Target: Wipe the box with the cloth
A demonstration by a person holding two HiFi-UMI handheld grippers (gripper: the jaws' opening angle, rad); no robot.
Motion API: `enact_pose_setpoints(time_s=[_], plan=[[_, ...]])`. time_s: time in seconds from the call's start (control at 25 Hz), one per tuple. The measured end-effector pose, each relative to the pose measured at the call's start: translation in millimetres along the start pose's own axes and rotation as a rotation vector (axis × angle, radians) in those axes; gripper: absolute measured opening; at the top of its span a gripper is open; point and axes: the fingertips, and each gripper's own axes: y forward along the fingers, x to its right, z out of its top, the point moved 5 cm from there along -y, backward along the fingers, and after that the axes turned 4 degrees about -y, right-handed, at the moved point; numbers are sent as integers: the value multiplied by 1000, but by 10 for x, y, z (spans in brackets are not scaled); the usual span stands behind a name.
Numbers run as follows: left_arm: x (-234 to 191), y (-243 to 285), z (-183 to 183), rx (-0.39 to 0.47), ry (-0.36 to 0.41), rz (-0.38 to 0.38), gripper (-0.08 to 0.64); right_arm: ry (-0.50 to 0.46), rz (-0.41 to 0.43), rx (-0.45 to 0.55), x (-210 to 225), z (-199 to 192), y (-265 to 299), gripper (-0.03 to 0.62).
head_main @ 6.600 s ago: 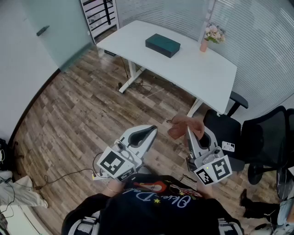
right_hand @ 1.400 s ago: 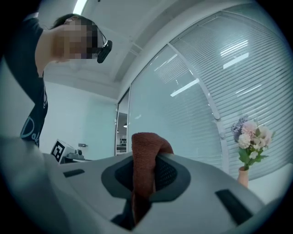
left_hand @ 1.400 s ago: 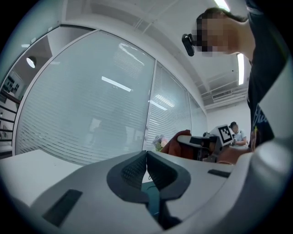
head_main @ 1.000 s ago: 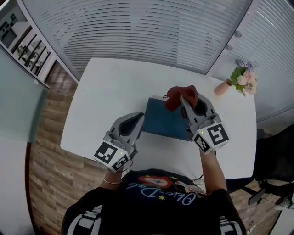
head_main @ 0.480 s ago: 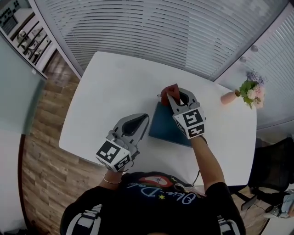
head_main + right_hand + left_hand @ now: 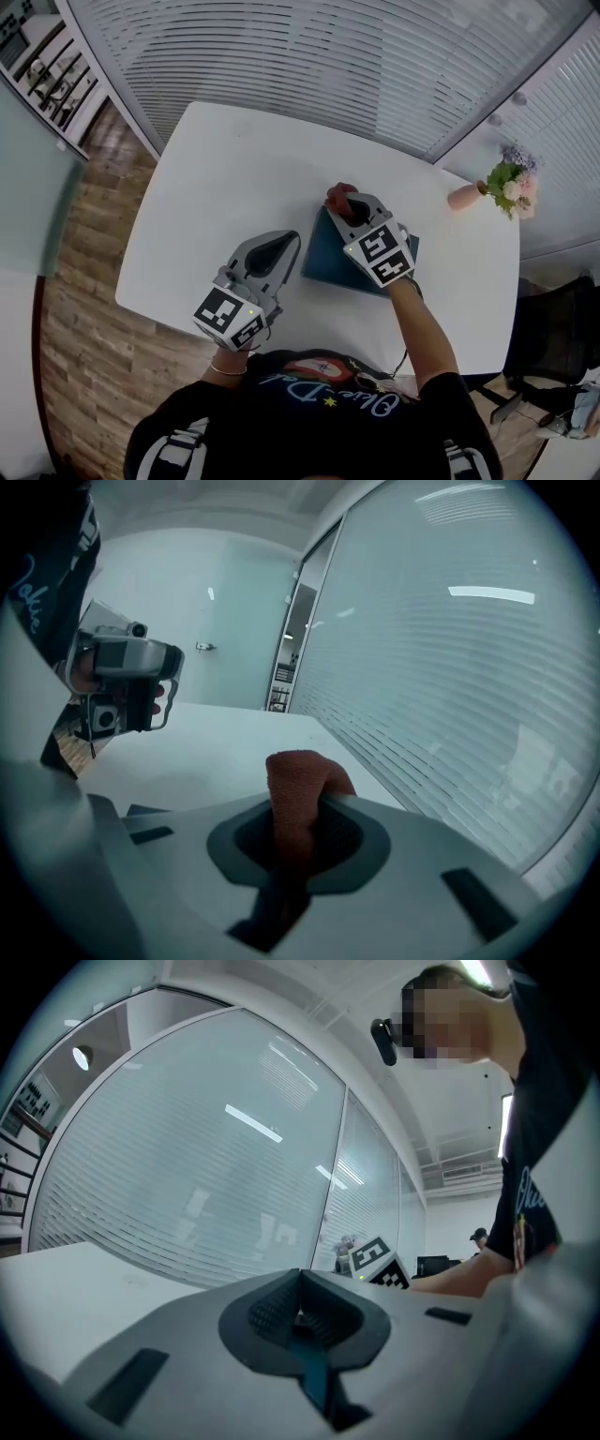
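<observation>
Lowered, right gripper (image 6: 345, 204) presses red cloth (image 6: 337, 192) seemingly onto teal box (image 6: 323, 255).

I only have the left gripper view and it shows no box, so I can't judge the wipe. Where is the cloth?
Observer: The red cloth is clamped in the right gripper.
Operator: Is it on the box?
Observer: In the head view it is at the far left corner of the dark teal box; I cannot confirm contact.
Operator: And my left gripper?
Observer: The left gripper is beside the box's left edge, over the white table.
</observation>
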Motion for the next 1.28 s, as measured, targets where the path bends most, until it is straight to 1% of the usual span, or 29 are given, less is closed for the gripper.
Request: enact_pose_setpoints(time_s=[0.16, 0.44, 0.76, 1.28], plan=[[70, 40, -30, -3, -5, -17, 5, -13, 10, -59, -26, -136, -51, 43], [145, 64, -21, 1, -1, -16, 5, -12, -1, -117, 20, -305, -140, 43], [224, 57, -4, 5, 10, -9, 5, -15, 5, -137, 55, -422, -234, 43], [301, 92, -11, -8, 20, -30, 5, 29, -82, -220, 248, -803, -530, 43]])
